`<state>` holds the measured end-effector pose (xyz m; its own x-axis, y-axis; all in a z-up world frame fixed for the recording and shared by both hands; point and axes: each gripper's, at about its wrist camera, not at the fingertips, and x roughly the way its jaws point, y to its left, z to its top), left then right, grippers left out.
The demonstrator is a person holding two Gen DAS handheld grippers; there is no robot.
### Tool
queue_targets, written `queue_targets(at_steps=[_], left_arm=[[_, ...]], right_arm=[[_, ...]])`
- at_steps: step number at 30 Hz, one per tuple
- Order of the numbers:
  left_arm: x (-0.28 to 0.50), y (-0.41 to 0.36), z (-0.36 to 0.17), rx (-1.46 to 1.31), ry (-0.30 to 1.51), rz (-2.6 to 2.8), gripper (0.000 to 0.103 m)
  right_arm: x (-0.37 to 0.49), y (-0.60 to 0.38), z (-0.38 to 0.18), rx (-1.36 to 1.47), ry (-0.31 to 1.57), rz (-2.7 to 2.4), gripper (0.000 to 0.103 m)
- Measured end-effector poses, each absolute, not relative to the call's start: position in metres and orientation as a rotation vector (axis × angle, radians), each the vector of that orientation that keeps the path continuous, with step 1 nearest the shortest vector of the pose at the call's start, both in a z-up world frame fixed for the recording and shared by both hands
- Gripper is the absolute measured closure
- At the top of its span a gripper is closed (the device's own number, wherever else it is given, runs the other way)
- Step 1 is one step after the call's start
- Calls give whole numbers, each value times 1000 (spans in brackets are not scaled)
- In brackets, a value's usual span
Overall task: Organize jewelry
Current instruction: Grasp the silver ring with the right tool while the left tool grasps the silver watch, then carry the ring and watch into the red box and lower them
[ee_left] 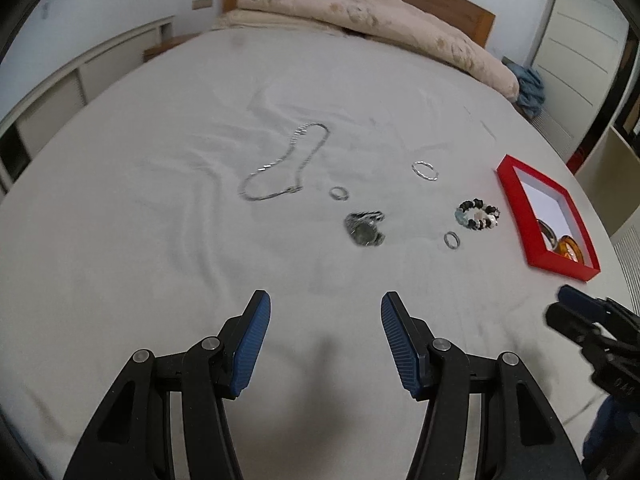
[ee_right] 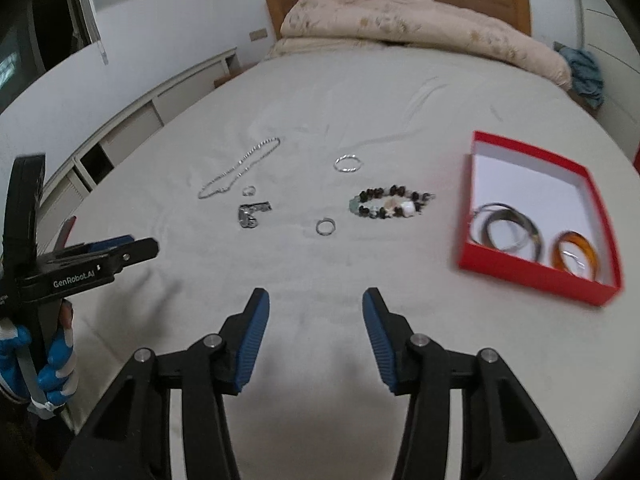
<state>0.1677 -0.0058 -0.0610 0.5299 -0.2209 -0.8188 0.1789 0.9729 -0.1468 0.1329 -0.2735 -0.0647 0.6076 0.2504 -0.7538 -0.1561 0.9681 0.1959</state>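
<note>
Jewelry lies on a grey bed sheet: a silver chain necklace (ee_left: 280, 164) (ee_right: 240, 168), a small ring (ee_left: 339, 193) (ee_right: 248, 190), a silver watch (ee_left: 365, 227) (ee_right: 252, 214), a thin silver bangle (ee_left: 425, 171) (ee_right: 348, 163), a beaded bracelet (ee_left: 478, 214) (ee_right: 394, 205) and another ring (ee_left: 452, 240) (ee_right: 325, 226). A red box (ee_left: 516, 192) (ee_right: 532, 276) at the right holds dark bangles (ee_right: 508, 228) and an amber bangle (ee_right: 576, 254). My left gripper (ee_left: 325, 308) is open and empty, short of the watch. My right gripper (ee_right: 315, 304) is open and empty, short of the ring.
A beige duvet (ee_right: 420, 28) is bunched against the wooden headboard (ee_left: 480, 20). White low cabinets (ee_right: 132, 120) run along the left wall. A blue cloth (ee_right: 584, 72) lies at the far right. The other gripper shows at each view's edge.
</note>
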Motion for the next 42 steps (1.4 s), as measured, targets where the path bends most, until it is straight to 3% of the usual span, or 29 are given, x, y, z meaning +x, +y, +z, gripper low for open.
queue_targets(at_steps=[17, 22, 25, 42], left_arm=[[236, -46, -115, 38, 997, -299, 55], [240, -47, -119, 47, 982, -307, 61], [238, -46, -118, 50, 974, -310, 74], [218, -46, -87, 86, 940, -289, 74]], right_arm=[[230, -259, -130, 81, 918, 318, 64], [242, -253, -134, 55, 908, 341, 78], [244, -250, -136, 41, 905, 354, 84], [214, -252, -104, 61, 877, 353, 84]])
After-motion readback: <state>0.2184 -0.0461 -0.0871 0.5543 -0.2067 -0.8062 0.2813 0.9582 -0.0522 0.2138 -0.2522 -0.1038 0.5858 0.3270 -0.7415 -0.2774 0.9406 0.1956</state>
